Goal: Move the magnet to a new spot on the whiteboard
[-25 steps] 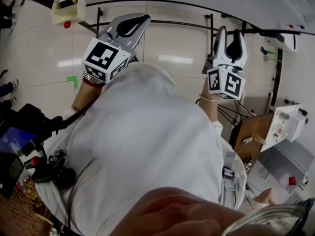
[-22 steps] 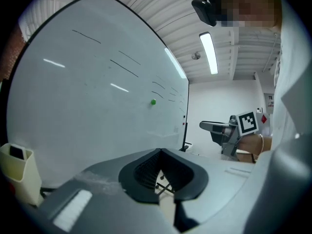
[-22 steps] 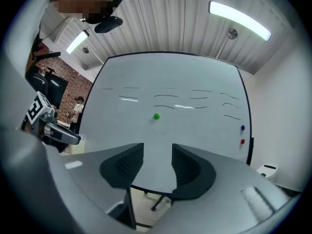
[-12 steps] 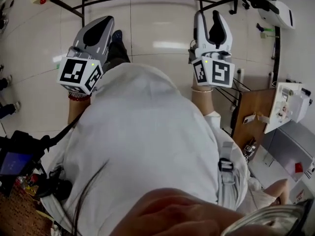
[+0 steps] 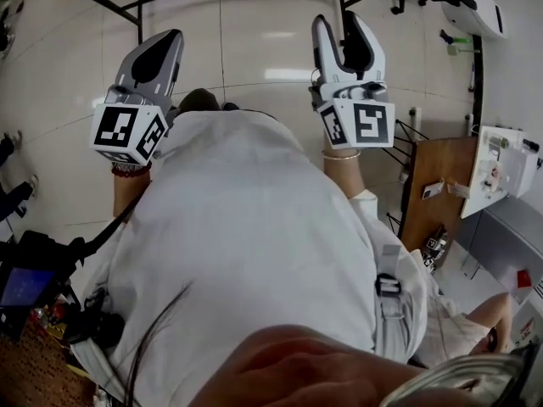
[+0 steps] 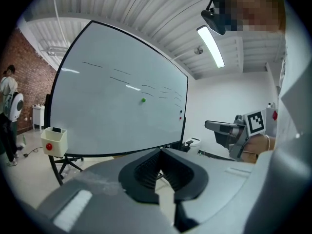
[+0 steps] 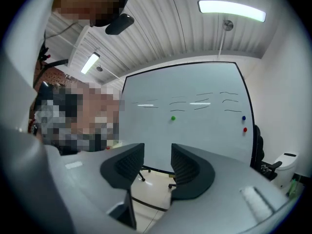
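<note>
The whiteboard (image 7: 204,126) fills the middle of the right gripper view inside a black frame, with bare floor between it and the jaws. The green magnet (image 7: 172,118) sits left of centre on the board, well apart from a blue magnet (image 7: 243,117) and a red magnet (image 7: 244,129) near the right edge. The right gripper (image 7: 157,167) has its jaws parted with nothing between them. The left gripper (image 6: 160,152) has them pressed together, empty. Only the left gripper view shows a cream box (image 6: 52,139) at the board's lower left and a person (image 6: 9,106) at far left.
</note>
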